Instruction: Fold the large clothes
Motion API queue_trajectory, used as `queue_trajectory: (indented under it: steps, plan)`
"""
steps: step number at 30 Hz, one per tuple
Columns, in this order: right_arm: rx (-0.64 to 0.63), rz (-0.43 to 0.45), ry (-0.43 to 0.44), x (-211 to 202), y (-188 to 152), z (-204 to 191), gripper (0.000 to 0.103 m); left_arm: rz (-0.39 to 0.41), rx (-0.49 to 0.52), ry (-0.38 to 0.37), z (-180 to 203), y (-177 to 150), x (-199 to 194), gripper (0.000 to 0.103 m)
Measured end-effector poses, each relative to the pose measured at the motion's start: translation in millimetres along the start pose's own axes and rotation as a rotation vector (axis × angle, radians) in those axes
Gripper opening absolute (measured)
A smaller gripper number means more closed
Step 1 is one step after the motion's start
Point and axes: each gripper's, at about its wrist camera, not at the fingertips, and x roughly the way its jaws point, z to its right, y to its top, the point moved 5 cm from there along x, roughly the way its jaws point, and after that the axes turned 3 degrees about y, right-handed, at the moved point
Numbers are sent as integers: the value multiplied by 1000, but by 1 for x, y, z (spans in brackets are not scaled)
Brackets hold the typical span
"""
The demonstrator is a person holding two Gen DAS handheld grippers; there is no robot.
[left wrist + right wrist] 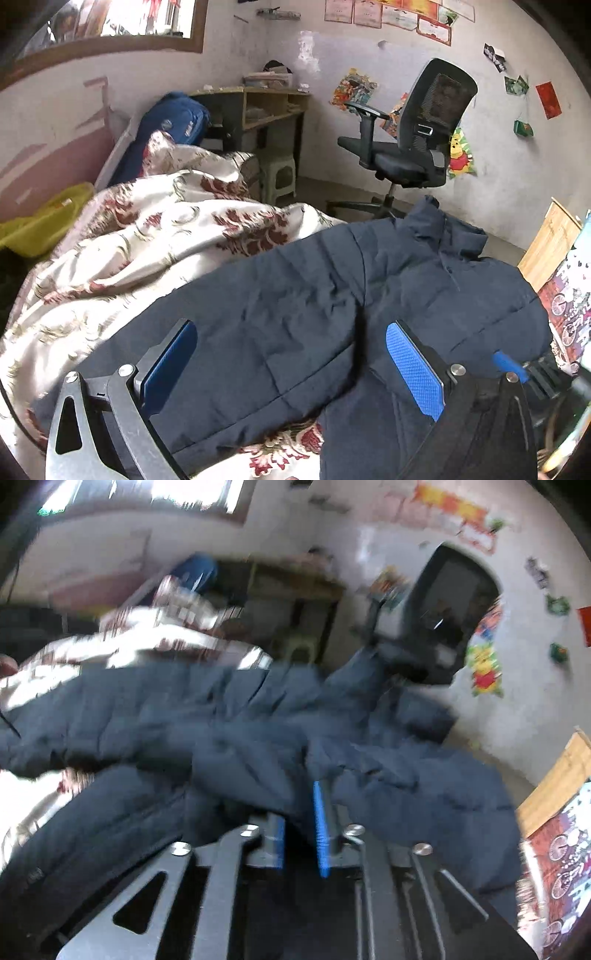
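A dark navy padded jacket [303, 310] lies spread on a bed covered by a cream and red floral quilt [155, 236]. My left gripper [291, 365] is open above the jacket, blue pads wide apart, holding nothing. The right gripper shows at the right edge of the left wrist view [517, 365]. In the blurred right wrist view my right gripper [301, 812] is shut on a fold of the navy jacket [369, 775], lifting the cloth up between its blue pads.
A black office chair [417, 140] stands on the floor beyond the bed. A wooden desk [258, 107] with a green stool [279, 173] under it and a blue bag [177, 122] stand at the back. A yellow-green bag [40, 221] lies at left. A wooden board [550, 240] leans at right.
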Motion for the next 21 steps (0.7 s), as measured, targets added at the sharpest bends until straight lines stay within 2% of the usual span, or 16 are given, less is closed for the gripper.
queue_trajectory:
  steps: [1, 3, 5, 7, 10, 14, 17, 21]
  plan:
    - [-4, -16, 17, 1, -12, 2, 35, -12, 1, -19, 4, -4, 6, 103]
    - [13, -6, 76, -14, -29, 2, 55, -31, 17, -51, 16, -12, 17, 103]
    - [22, 23, 105, -29, -29, 12, 63, -47, 52, -77, 32, -21, 27, 103]
    - [23, 42, 78, -34, -28, 27, 63, -68, 98, -88, 52, -30, 40, 103]
    - [70, 32, -7, -30, -28, 75, 63, -113, 168, -77, 82, -44, 60, 103]
    - [211, -26, -56, -5, -43, 128, 63, -211, 273, 27, 105, -66, 91, 103]
    - [275, -79, -52, 24, -62, 143, 63, -254, 306, 71, 110, -78, 107, 103]
    - [313, -77, -35, 41, -76, 142, 66, -262, 306, 80, 109, -83, 112, 103]
